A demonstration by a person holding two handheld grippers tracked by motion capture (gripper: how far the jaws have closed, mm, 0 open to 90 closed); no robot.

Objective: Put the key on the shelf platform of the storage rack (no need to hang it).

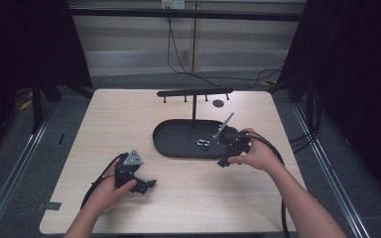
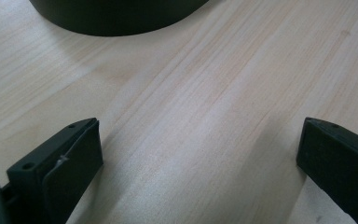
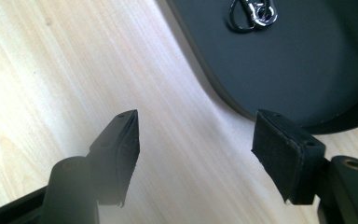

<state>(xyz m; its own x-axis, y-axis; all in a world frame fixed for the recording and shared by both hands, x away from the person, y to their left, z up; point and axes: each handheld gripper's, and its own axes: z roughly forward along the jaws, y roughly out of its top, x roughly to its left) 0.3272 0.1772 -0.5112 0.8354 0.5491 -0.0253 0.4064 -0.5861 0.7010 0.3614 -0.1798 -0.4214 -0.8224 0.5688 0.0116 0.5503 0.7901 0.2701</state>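
High view: work looked barely begun, I judged. One black oval tray (image 1: 178,144) sat mid-table, w/ one T-shaped rack (image 1: 194,92) rising from its far edge at 12 o'clock. One small silver clip (image 1: 202,143) lay inside the tray, toward 3 o'clock, untouched. Right gripper (image 1: 224,161) hovered at the tray's 4 o'clock rim, just beside the clip but not on it. Left gripper (image 1: 149,184) rested on the table (image 1: 129,114) at 8 o'clock from the tray, well apart. Left to do, by my guess: grab the clip, maybe hang it on the rack.

Left gripper view: jaws spread wide, nothing between them but bare wood; tray's edge at 11 o'clock.

Right gripper view: jaws spread, empty, over the wood next to the tray's rim. Clip (image 3: 253,13) lay in the tray at 1 o'clock, ahead of the jaws, not yet gripped.

Count: 2 grippers, 1 tray, 1 rack, 1 clip.
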